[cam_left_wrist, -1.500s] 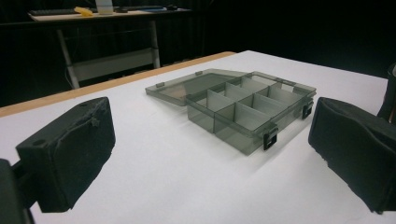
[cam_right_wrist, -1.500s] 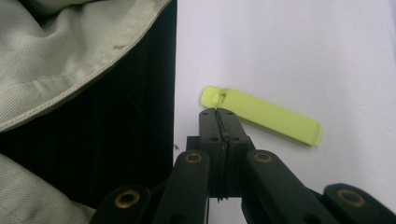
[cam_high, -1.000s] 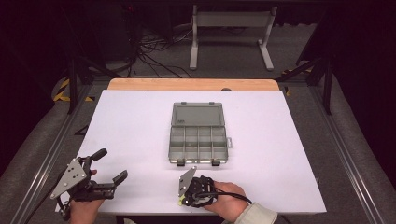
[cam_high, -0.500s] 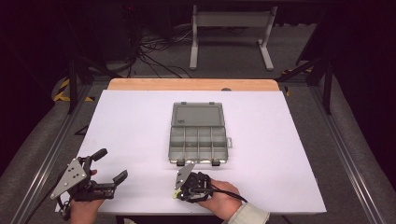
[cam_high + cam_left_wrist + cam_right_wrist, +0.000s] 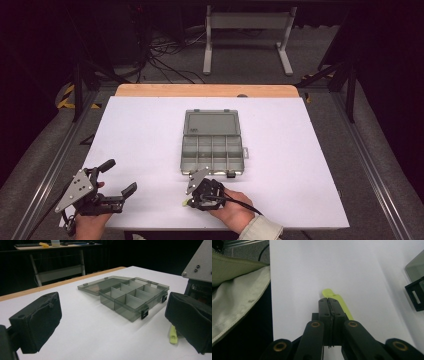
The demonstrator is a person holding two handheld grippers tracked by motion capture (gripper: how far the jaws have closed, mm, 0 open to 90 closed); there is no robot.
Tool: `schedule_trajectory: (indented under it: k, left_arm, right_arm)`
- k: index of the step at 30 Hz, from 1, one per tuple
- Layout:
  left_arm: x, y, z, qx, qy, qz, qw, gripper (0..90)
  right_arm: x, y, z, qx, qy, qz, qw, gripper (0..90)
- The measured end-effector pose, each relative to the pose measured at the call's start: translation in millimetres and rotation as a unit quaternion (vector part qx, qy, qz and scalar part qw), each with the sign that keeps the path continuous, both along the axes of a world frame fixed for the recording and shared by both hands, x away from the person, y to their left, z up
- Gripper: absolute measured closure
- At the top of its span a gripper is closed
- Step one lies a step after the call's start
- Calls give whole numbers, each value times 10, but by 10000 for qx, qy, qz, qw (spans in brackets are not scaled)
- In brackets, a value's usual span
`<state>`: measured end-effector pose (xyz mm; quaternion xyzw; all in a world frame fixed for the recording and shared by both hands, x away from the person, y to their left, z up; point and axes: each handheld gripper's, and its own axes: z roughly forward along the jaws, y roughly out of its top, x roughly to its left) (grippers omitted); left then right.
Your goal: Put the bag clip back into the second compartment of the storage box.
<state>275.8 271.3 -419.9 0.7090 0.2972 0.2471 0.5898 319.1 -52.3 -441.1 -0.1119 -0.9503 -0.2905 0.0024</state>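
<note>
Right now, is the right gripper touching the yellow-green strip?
Cannot tell. In the right gripper view the right gripper has its jaws pressed shut directly over the yellow-green strip, hiding any contact or gap. In the high view it is too small to judge.

The see-through smoky grey plastic box (image 5: 213, 148) looked smooth and shiny. The white table top (image 5: 140, 135) was matt — its far edge bare wood. The little yellow-green plastic strip (image 5: 337, 301) looked smooth — the black gripper pads (image 5: 37, 321) rough and dull.
</note>
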Motion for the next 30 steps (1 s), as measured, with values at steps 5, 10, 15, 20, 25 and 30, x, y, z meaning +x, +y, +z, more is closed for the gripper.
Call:
schedule_trajectory:
  k: [5,10,15,20,25,30]
  left_arm:
    - [1,6,-1,19,2,6,10000,12]
    - [3,1,-4,17,10,2,10000,12]
    - [5,-2,-7,29,13,-6,10000,12]
    - [7,2,-8,31,12,-4,10000,12]
    - [6,5,-6,31,19,-13,10000,12]
    - [7,-3,-9,26,13,-1,10000,12]
  right_arm:
    - [29,12,1,50,-21,-39,10000,900]
    - [30,16,-2,45,-7,-83,10000,900]
    - [49,24,-15,65,-22,-130,9999,900]
    - [58,34,-25,65,-29,-164,9998,900]
    - [42,27,0,138,28,-124,9998,894]
    - [18,-7,101,303,-37,-55,9995,797]
